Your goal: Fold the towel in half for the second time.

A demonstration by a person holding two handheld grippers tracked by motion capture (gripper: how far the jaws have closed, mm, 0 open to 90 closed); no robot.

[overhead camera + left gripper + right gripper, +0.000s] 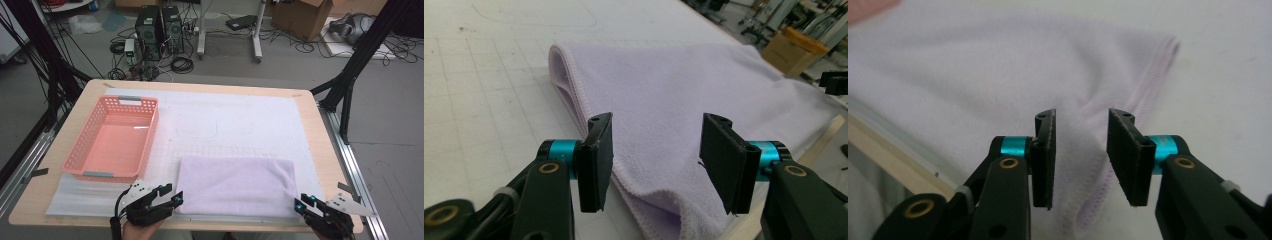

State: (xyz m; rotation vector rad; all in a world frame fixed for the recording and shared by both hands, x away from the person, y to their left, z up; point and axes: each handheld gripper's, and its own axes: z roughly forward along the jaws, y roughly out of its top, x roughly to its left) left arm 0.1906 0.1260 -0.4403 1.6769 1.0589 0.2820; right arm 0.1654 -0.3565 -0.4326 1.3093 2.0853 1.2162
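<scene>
Cables, computer towers and cardboard boxes crowd the floor behind a light wooden table [30, 200] covered by a white foam mat [260, 125]. From the high view, a folded lavender towel [235, 185] lies flat on the mat near the front edge, with an empty pink plastic basket [80, 155] just beside it to the left. The left gripper [172, 196] sits at the towel's near left corner, the right gripper [301, 202] at its near right corner. Seen from the left gripper view, that gripper [656, 160] stands spread, the towel's [664, 90] hemmed corner between the pads, unpinched. Seen from the right gripper view, that gripper [1082, 155] is likewise parted over the towel's [998, 75] corner, gripping nothing.
</scene>
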